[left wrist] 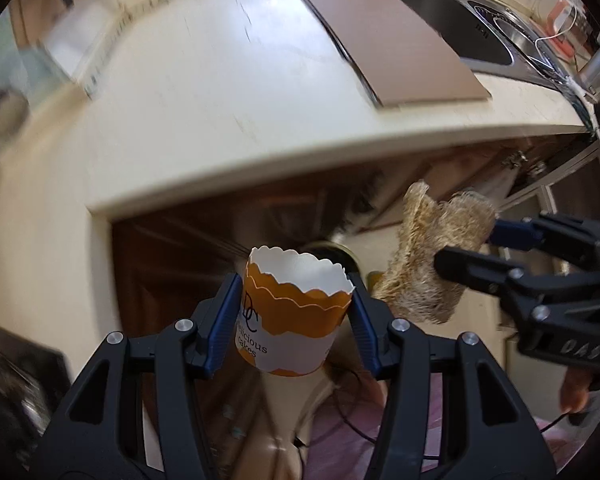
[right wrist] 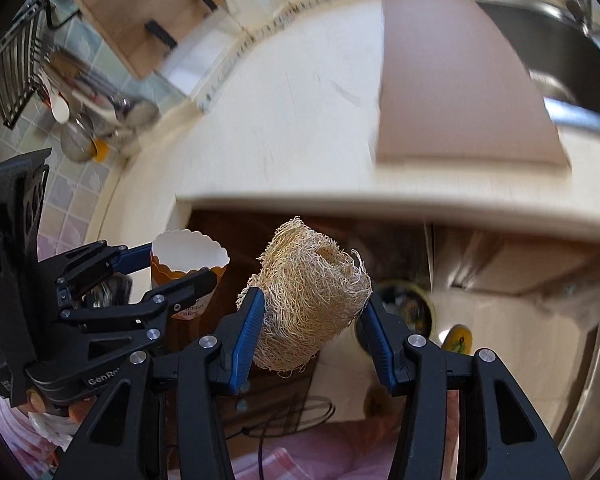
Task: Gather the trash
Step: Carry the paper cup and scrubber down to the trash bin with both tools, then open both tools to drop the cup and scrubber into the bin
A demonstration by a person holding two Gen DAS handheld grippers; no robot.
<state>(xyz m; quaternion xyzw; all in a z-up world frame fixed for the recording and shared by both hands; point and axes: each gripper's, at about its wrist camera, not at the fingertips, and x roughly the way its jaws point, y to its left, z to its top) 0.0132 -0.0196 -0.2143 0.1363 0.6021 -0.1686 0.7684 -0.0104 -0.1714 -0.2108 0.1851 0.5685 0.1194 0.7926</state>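
Gripping a paper cake cup (left wrist: 296, 312), the left gripper (left wrist: 296, 312) has its blue pads (left wrist: 220, 328) pressed against both sides of the orange-and-white wall, the scalloped rim facing up. The right gripper (right wrist: 310, 320) is clenched on a tan loofah sponge (right wrist: 310, 300), fibres bulging between its pads (right wrist: 248, 332). Both are held in the air side by side, just off the front edge of the cream counter (left wrist: 220, 120), the cup to the left of the sponge. A brown cutting board (left wrist: 388, 36) lies on the counter beside the steel sink (left wrist: 460, 20).
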